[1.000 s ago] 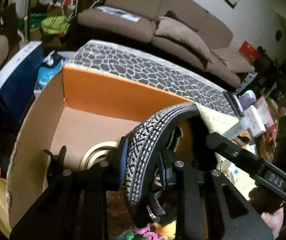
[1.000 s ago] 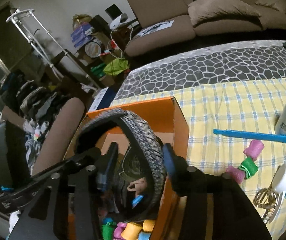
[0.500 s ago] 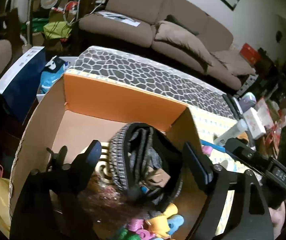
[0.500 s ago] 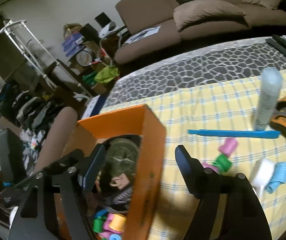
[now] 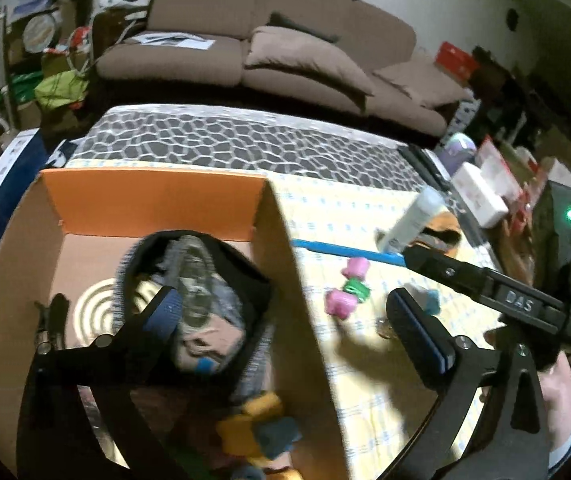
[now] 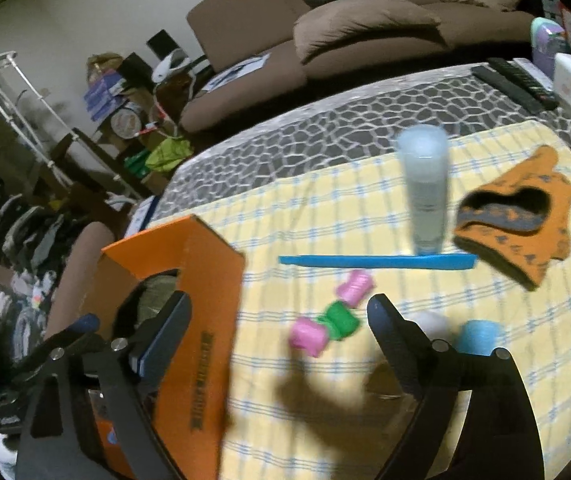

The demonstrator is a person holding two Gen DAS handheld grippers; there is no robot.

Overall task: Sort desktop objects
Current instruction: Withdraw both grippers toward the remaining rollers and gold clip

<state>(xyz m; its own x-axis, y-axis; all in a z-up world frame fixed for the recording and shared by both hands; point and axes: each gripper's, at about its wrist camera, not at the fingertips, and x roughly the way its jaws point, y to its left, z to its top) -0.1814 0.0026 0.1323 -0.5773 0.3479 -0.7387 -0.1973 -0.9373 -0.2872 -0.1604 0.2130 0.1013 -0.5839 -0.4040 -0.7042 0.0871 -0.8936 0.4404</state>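
Behind the table a brown fabric sofa (image 5: pixel 285 52) fills the dim, crowded room. On the yellow checked tablecloth (image 6: pixel 325 216), at its left edge, stands the orange cardboard box (image 5: pixel 157 204); the dark knitted hat (image 5: pixel 197 288) lies inside it, probably as sorted. The left gripper (image 5: pixel 285 320) and right gripper (image 6: pixel 277 320) have just been opening and hold nothing. Pink and green hair rollers (image 6: pixel 325 320) and a blue plastic comb (image 6: pixel 377 261) wait near the box.
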